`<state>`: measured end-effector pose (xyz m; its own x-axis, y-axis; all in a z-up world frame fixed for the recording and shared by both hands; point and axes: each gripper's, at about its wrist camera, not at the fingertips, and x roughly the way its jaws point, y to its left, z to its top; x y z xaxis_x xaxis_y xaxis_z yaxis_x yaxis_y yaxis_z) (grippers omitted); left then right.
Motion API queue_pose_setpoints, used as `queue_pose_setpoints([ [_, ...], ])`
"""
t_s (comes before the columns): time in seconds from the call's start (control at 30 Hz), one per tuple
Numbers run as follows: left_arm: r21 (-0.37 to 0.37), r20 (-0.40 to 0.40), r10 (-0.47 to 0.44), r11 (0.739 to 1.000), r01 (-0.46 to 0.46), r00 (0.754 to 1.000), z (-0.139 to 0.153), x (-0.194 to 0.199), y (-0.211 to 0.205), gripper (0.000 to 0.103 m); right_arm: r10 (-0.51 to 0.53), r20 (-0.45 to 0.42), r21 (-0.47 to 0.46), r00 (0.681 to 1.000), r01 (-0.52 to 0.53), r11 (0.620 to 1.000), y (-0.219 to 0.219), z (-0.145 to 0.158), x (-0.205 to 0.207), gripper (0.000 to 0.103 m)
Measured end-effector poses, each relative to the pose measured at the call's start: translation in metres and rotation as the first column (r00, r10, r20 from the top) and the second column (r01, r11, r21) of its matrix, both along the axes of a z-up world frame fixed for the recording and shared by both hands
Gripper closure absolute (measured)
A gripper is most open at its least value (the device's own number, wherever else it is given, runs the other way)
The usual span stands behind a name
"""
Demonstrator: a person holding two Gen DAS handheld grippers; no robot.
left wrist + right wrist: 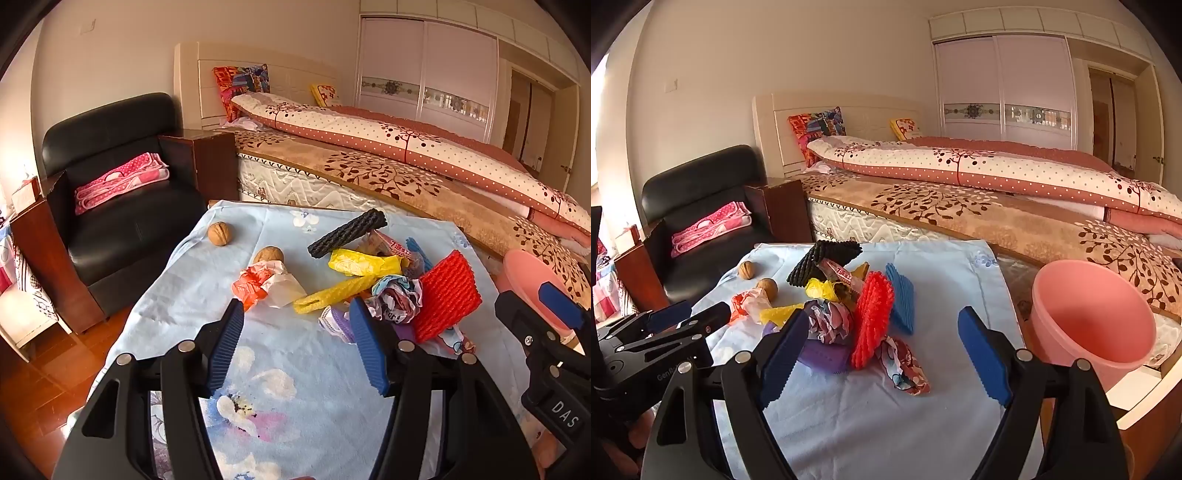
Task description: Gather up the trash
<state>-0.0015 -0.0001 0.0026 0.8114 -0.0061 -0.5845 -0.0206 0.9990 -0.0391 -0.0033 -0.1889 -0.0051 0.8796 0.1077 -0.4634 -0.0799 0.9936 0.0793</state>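
Note:
A heap of trash lies on the light-blue flowered cloth [280, 369]: a red foam net [447, 295], a yellow foam net [332, 295], a black foam net [347, 232], a yellow wrapper [362, 262], crumpled paper [399, 295] and an orange-and-white bag [258, 282]. My left gripper [295, 312] stands open just short of the heap, nothing between its pads. In the right wrist view my right gripper [884, 319] is wide open in front of the red foam net [871, 317], a blue foam net [901, 299] and a patterned wrapper [905, 365]. The pink bucket [1052, 332] stands at the right.
Two walnuts [219, 233] [269, 254] lie on the cloth left of the heap. A bed [997, 206] runs behind the table, and a black armchair [122, 206] stands at the left. The left gripper [694, 312] shows at the right wrist view's left edge.

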Motion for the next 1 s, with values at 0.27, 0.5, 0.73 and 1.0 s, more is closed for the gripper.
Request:
queue_pose_setpoints([
  [0.27,0.002,-0.002,-0.001,1.000,0.001,1.000,0.0015,-0.0010,-0.0001,0.043,-0.007,-0.006,0.008,1.000,0.007,1.000,-0.0020,-0.0019,0.0010,0.021],
  [0.5,0.001,-0.002,-0.005,1.000,0.005,1.000,-0.0035,-0.0001,-0.0006,0.043,-0.010,-0.014,0.010,1.000,0.010,1.000,-0.0023,-0.0026,0.0025,0.021],
  [0.73,-0.001,-0.002,-0.009,1.000,0.009,1.000,-0.0042,-0.0004,-0.0034,0.043,-0.014,-0.015,0.013,1.000,0.014,1.000,-0.0035,-0.0027,0.0020,0.021],
  [1.0,0.000,-0.002,-0.008,1.000,0.008,1.000,-0.0034,0.0000,-0.0033,0.043,-0.017,-0.009,0.014,1.000,0.017,1.000,-0.0041,-0.0008,0.0010,0.021],
])
